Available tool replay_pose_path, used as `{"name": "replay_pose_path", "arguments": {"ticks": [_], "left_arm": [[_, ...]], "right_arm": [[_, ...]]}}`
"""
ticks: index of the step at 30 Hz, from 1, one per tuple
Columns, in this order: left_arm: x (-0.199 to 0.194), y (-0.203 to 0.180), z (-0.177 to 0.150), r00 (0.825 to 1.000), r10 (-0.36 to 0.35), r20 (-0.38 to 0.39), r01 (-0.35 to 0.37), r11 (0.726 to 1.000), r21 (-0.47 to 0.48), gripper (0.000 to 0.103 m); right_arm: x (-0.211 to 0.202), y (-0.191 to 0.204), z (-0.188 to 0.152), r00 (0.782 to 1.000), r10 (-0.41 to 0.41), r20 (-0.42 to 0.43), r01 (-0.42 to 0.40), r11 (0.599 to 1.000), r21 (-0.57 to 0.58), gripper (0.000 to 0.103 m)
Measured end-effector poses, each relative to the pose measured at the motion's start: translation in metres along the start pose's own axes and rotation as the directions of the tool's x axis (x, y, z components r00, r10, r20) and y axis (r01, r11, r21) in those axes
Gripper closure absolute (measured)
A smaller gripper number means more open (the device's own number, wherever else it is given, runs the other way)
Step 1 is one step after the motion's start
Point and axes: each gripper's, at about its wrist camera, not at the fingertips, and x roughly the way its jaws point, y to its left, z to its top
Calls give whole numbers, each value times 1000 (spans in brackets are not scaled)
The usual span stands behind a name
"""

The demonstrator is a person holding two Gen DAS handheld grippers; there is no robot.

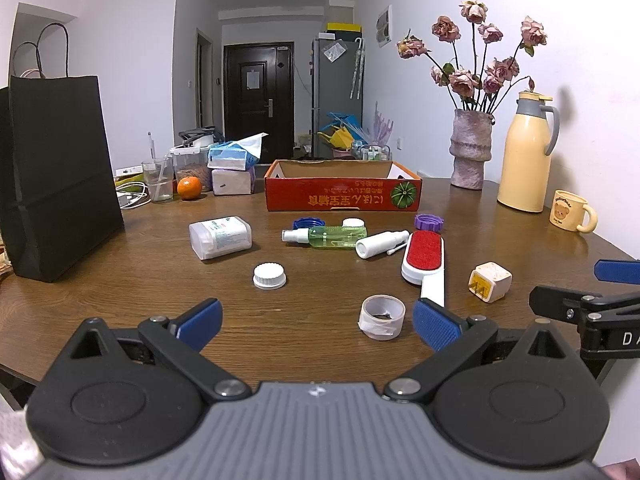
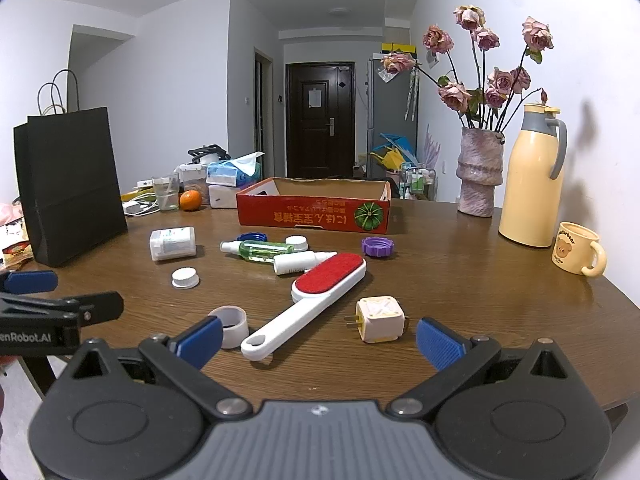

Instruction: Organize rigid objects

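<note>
The right gripper (image 2: 318, 338) hangs low over the near edge of the wooden bench (image 2: 460, 288), blue pads spread wide with nothing between them. Just ahead lie a lint brush (image 2: 316, 300) with a red pad, handle toward the camera, a cream plug adapter (image 2: 380, 319) to its right and a tape roll (image 2: 230, 326) to its left. Farther back, a red cardboard box (image 2: 314, 210) stands open. The left gripper (image 2: 40, 300) shows at the left edge.
</note>
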Motion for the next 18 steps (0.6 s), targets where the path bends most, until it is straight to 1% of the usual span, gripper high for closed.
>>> {"name": "replay_pose_path", "arguments": {"ticks": [6,11,15,18], "left_arm": [[14,-8,1,1000,-19,-21,19,1000,5,0],[36,-21,-3,998,-34,-53,35,999,22,0],[55,-26,-4,995,-49,-84,50,999,10,0],[69,-30,-3,994,-48,-101,49,999,2,0]], "right_arm": [[5,-4,-2,1000,-16,-10,16,1000,-8,0],[13,-12,-4,1000,-21,-21,21,1000,-1,0],[22,-19,-7,999,-25,-36,25,1000,5,0],[29,-26,-8,998,-34,-44,35,999,15,0]]}}
